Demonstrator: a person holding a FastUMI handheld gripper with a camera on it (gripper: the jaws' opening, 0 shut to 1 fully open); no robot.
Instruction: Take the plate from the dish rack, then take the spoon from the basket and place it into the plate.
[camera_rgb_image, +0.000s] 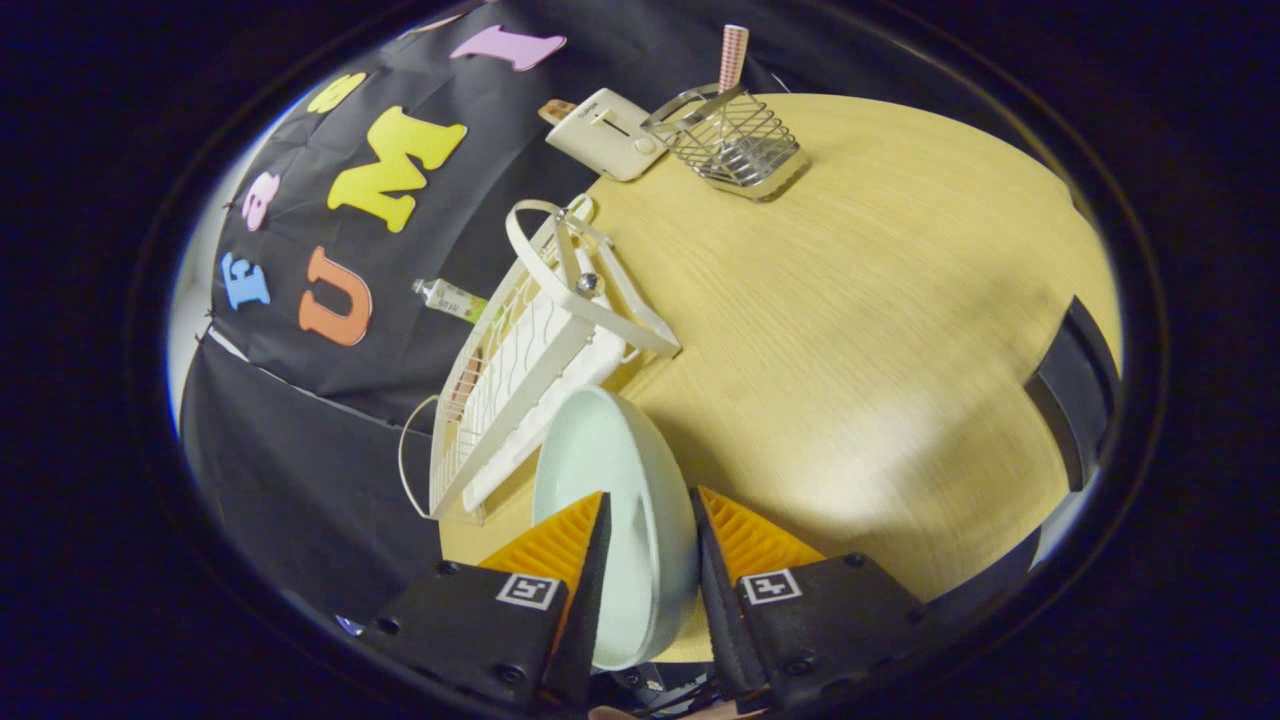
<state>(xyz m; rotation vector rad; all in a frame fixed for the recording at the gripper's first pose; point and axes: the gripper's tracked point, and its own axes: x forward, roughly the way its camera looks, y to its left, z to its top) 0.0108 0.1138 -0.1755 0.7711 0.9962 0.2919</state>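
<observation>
Between the fingers of the gripper (645, 560), a pale plate (620, 510) stands on edge, its rim pinched from both sides, so the jaws are narrow and clamped on it. Just beyond the plate lies the white dish rack (530, 370), along the tabletop (880, 330) edge by the booth wall. Near the far edge, well apart, a wire basket (735, 140) holds an upright spoon handle (733, 57), beside a white toaster (605, 132). Risk, as I judge it: a grip on the rim alone may let the plate swivel or slip, or clip the rack.
</observation>
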